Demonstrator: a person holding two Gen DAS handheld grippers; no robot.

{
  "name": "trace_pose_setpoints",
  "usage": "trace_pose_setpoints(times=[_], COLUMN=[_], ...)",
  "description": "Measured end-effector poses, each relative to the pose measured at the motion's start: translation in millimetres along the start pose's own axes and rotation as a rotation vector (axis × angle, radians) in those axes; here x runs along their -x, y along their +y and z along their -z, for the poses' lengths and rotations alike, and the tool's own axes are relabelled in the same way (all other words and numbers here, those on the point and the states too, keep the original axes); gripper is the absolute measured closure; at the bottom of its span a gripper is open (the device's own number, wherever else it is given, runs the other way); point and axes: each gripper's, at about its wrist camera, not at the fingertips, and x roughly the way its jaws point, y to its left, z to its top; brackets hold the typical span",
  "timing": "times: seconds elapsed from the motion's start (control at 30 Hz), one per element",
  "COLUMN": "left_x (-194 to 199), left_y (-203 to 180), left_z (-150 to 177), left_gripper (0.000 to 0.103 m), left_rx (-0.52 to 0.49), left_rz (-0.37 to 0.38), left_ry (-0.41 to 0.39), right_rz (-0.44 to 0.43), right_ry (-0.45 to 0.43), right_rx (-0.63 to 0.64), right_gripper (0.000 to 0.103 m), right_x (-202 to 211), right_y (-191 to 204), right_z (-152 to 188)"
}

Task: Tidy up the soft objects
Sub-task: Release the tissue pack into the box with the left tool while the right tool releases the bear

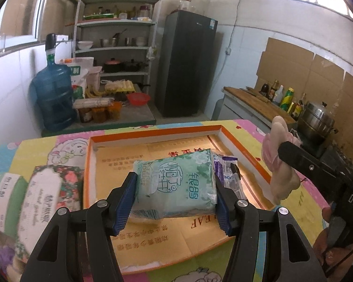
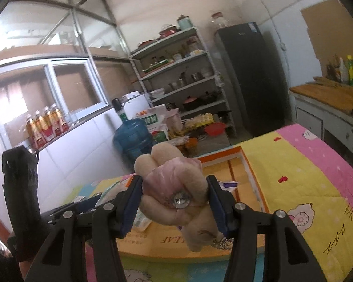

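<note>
My left gripper (image 1: 175, 185) is shut on a green tissue pack (image 1: 176, 185) and holds it over the orange-rimmed cardboard box (image 1: 157, 131). A purple packet (image 1: 227, 171) lies in the box just right of the pack. My right gripper (image 2: 175, 196) is shut on a beige plush toy (image 2: 176, 188) with a pink bow and a clear gem, held above the box's near edge. The plush (image 1: 280, 164) and the right gripper also show in the left wrist view, beyond the box's right rim. The box (image 2: 254, 183) lies below the plush in the right wrist view.
A floral tissue box (image 1: 47, 199) and another pack (image 1: 4, 195) lie left of the box on the colourful cloth-covered table (image 1: 247, 129). Behind stand a blue water jug (image 1: 53, 94), a shelf rack (image 1: 117, 47), a fridge (image 1: 188, 63) and a counter with bottles and a pot (image 1: 315, 119).
</note>
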Motion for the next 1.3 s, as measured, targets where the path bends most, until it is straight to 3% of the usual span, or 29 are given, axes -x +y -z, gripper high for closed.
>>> trace_pose_setpoints(times=[0.43,1.0,1.17,1.3], left_x=[-44,-56,-51,-43], left_y=[-8,-18,-17,-17], left_z=[5,7,5,4], left_gripper=[0.041,0.040,0.038,0.027], left_rx=[0.000,-0.060,-0.052,-0.057], left_rz=[-0.011,-0.022,-0.026,-0.028], left_ry=[0.064,0.094,0.076,0.032], right_rz=[0.081,0.135,0.141,0.140], right_ry=[0.076,0.153,0.155,0.138], right_rx=[-0.095,-0.055,-0.049,-0.042], right_gripper=[0.048,0.046,0.041,0.030], right_x=[-38,-61,-62,-60], right_y=[-36,-38,-37,-36], right_z=[6,19,19,18])
